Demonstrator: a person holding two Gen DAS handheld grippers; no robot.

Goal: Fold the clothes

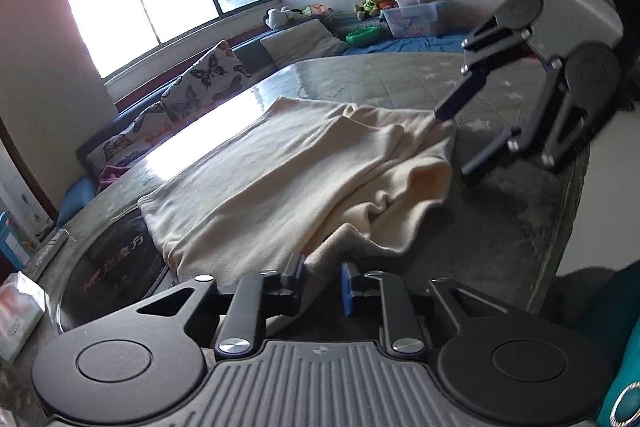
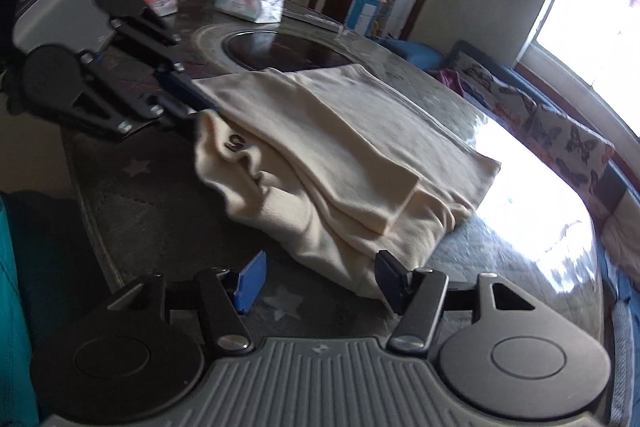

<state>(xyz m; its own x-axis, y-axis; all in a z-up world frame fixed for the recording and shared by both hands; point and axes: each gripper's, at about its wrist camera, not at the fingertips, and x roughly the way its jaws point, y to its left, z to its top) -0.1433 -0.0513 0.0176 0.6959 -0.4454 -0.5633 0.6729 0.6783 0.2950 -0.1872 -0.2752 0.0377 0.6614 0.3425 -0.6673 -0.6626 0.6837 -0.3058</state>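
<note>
A cream garment (image 1: 280, 167) (image 2: 340, 147) lies partly folded in layers on the round table (image 1: 500, 227) (image 2: 160, 207). My left gripper (image 1: 322, 281) (image 2: 196, 103) is shut on a near corner of it, with cloth pinched between the pads and pulled up into a ridge. My right gripper (image 2: 320, 281) (image 1: 458, 145) stands open at the garment's other near corner. In the right wrist view the cloth's edge lies just inside the dark fingertip (image 2: 390, 277), and the blue pad (image 2: 252, 279) is off the cloth. No pad presses on it.
A dark round inset (image 2: 280, 51) (image 1: 112, 259) sits in the table's middle, partly under the garment. Tissue packs (image 2: 250, 3) (image 1: 16, 311) lie at the table's far side. A sofa with butterfly cushions (image 1: 200, 79) (image 2: 560, 131) runs under the window.
</note>
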